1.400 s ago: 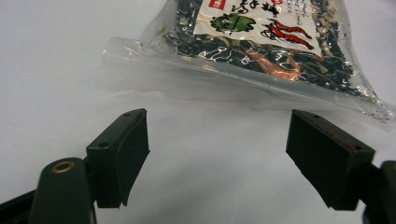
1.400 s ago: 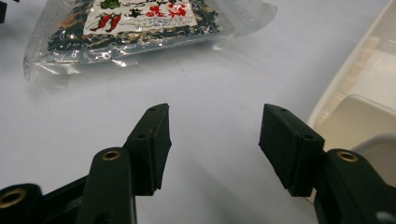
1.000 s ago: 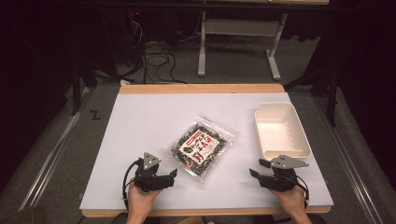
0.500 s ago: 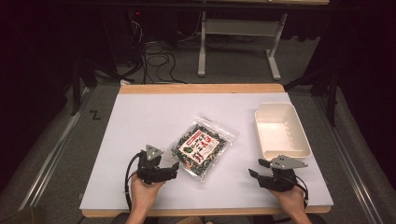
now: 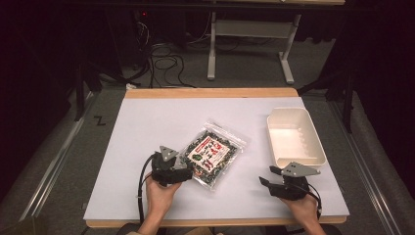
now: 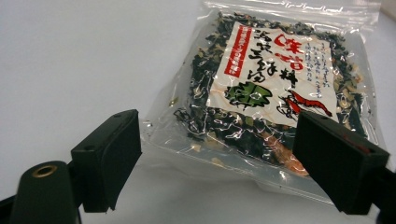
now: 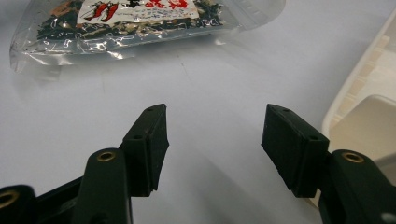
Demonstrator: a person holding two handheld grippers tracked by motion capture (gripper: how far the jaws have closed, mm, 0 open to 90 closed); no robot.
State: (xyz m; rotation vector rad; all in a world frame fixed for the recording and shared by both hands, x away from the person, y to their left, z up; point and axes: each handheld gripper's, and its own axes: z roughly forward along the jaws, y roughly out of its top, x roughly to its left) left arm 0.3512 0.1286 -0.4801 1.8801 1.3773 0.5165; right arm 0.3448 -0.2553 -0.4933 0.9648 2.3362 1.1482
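Both grippers gape empty, left gripper (image 6: 218,158) straddling the near edge of the flat seaweed packet (image 5: 211,155) at mid-table; slick film may slide or crumple if pinched shallowly.

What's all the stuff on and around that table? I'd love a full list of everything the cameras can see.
Snack bag: one, clear plastic with dark dried contents and a white and red label, lying flat near the table's middle.
Tray: one, white, empty, at the right side of the table.
Table: one, white top with wooden edges.
Cables: several, dark, on the floor beyond the table.
Stand legs: one pair, light grey, on the floor behind the table.
Left gripper: one, black, jaws open, at the bag's near edge.
Right gripper: one, black, jaws open over bare table, near the tray.
Hands: two, each holding a gripper, at the near edge.
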